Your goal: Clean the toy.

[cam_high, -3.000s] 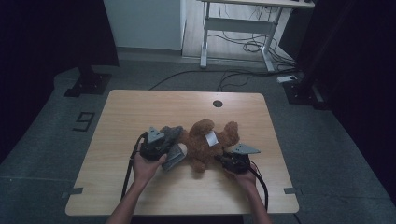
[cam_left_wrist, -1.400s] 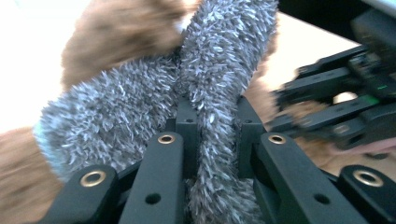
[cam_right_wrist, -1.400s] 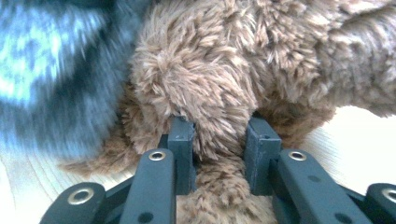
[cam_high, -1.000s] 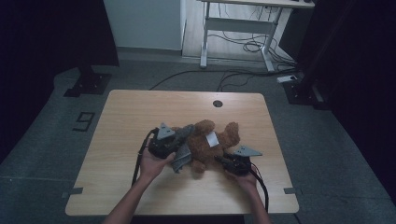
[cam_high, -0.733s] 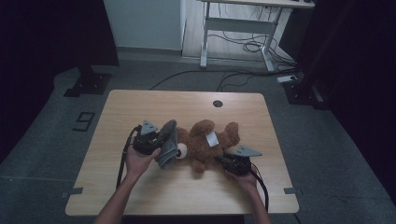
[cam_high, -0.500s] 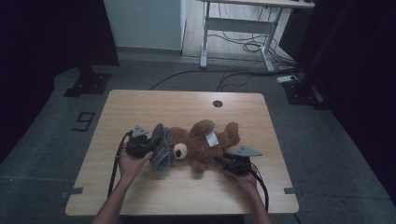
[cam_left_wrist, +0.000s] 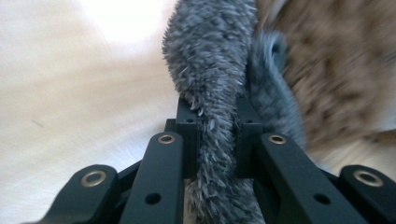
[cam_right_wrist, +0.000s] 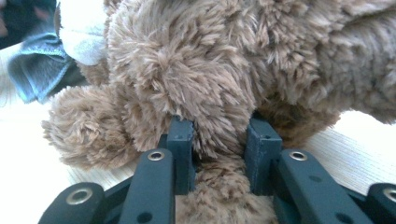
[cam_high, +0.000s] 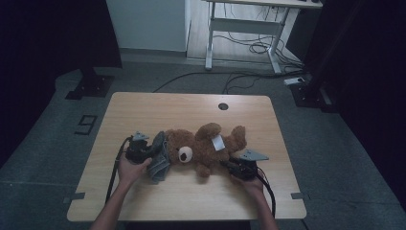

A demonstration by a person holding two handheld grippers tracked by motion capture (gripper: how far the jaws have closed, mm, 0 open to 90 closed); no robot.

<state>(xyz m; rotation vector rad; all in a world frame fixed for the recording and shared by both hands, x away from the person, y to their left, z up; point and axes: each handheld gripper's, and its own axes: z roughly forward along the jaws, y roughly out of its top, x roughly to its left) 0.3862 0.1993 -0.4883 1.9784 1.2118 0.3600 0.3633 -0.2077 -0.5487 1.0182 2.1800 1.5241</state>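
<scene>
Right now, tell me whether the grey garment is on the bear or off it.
Off: the grey garment hangs bunched in the left gripper, beside the bear head.

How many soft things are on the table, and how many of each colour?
Brown teddy bear: 1
Grey fuzzy cloth: 1
Total: 2 soft things on the table

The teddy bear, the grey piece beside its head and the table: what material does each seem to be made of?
Teddy bear: brown plush, probably synthetic; the long shaggy pile shows in the right gripper view. Grey cloth: fuzzy fleece-like fabric with short matte fibres, hanging limp. Table: light wood or wood-look laminate, smooth with faint grain; which one is unclear.
</scene>
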